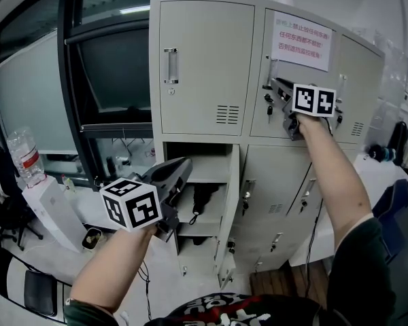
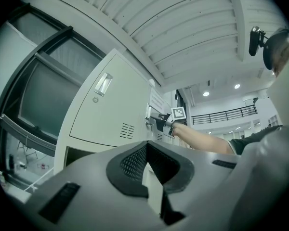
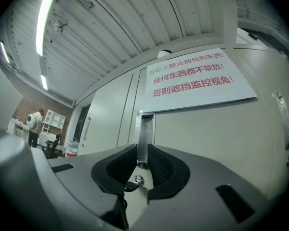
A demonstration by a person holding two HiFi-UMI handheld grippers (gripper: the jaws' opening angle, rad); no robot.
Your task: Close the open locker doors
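Fingers of right gripper (image 3: 143, 150) sit a bit apart at the handle (image 3: 145, 126); left gripper (image 2: 145, 147), fingers shut, shd push the open door (image 1: 228, 209) at 5 o'clock slowly.

Two bare forearms reach forward, each hand holding a gripper.
The left arm (image 1: 115, 263) sits low, its left gripper (image 1: 183, 163) angled slightly upward, jaw tips together. The right arm (image 1: 333, 175) stretches higher, its right gripper (image 1: 272, 83) with jaws slightly apart.

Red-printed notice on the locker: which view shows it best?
Right gripper view: the notice is large, close and legible. Head view shows it small; left gripper view only a foreshortened sliver.
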